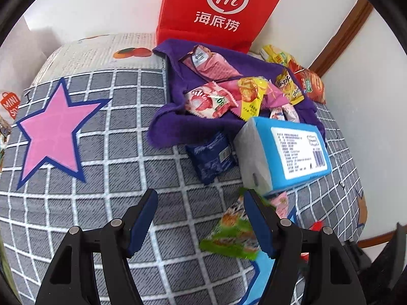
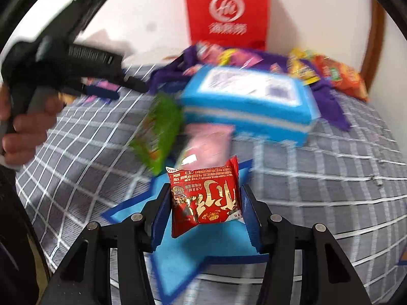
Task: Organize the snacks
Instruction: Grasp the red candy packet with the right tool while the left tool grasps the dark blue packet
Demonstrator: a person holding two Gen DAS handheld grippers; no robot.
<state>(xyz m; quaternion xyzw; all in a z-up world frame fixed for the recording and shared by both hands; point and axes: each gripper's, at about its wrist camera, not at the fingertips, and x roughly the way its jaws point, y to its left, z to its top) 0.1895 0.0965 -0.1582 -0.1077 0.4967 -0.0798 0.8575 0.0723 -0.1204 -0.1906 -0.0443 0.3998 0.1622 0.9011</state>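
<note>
Left wrist view: the left gripper (image 1: 199, 218) hangs open and empty over the checked cloth (image 1: 101, 178); a green packet (image 1: 229, 231) lies beside its finger, a blue tissue pack (image 1: 285, 152) and a navy packet (image 1: 211, 157) ahead.

Right wrist view: the right gripper (image 2: 203, 213) clasps a red snack packet (image 2: 206, 198) above a blue star (image 2: 178, 267), the tissue pack (image 2: 249, 106) blocking the way ahead.

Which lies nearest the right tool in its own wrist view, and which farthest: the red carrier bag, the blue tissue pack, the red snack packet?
1. Red snack packet, between the tool's fingers.
2. Blue tissue pack, mid-table.
3. Red carrier bag, against the wall.
</note>
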